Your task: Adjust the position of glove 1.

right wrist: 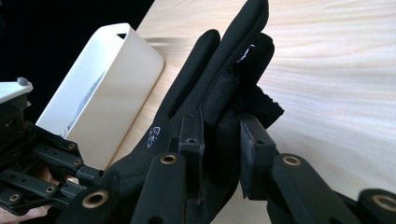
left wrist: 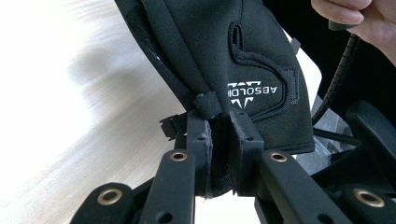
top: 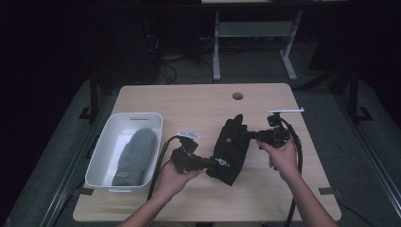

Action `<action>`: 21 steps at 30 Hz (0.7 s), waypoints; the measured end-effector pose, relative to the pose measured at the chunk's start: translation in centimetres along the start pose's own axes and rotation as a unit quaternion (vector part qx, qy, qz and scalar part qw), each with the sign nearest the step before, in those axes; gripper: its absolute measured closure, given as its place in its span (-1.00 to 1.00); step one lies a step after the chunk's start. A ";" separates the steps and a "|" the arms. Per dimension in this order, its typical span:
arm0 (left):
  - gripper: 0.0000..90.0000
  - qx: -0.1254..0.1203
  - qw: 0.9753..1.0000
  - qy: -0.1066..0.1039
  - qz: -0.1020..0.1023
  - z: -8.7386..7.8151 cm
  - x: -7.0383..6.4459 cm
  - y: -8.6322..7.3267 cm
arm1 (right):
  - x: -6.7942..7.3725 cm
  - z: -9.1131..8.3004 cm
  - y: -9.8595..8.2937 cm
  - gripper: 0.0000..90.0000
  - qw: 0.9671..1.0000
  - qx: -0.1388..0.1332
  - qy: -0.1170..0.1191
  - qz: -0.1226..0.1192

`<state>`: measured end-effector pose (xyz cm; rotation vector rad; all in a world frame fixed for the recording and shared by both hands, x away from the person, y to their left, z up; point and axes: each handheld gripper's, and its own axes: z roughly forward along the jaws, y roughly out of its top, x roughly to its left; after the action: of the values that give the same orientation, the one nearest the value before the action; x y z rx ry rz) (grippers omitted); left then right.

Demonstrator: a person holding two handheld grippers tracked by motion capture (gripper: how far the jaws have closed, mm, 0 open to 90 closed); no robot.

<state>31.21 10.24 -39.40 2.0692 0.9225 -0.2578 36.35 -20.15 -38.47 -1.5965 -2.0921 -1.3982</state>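
Both tongs clamp black glove point(top: 230, 146) — fingertips away, cuff near

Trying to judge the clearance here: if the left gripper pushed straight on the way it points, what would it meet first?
The left gripper is shut on the black glove at the cuff, so the glove comes first. Beyond it, likely the right gripper on the glove's finger end, though depth is unclear.

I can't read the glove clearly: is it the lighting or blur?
High view: dim, so the black fabric glove loses detail. Left gripper view: the pale wooden table is glared and streaked, the glove's logo sharp. Right gripper view: the tabletop is smeared.
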 end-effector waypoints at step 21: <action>0.79 -0.015 1.000 0.011 0.000 -2.5 0.5 0.1 | 1.8 1.2 1.7 0.63 1.000 0.000 0.024 -0.002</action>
<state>31.27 12.41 -38.03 2.0472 0.9336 -0.2205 37.43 -18.13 -37.07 -1.5445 -2.0686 -1.4231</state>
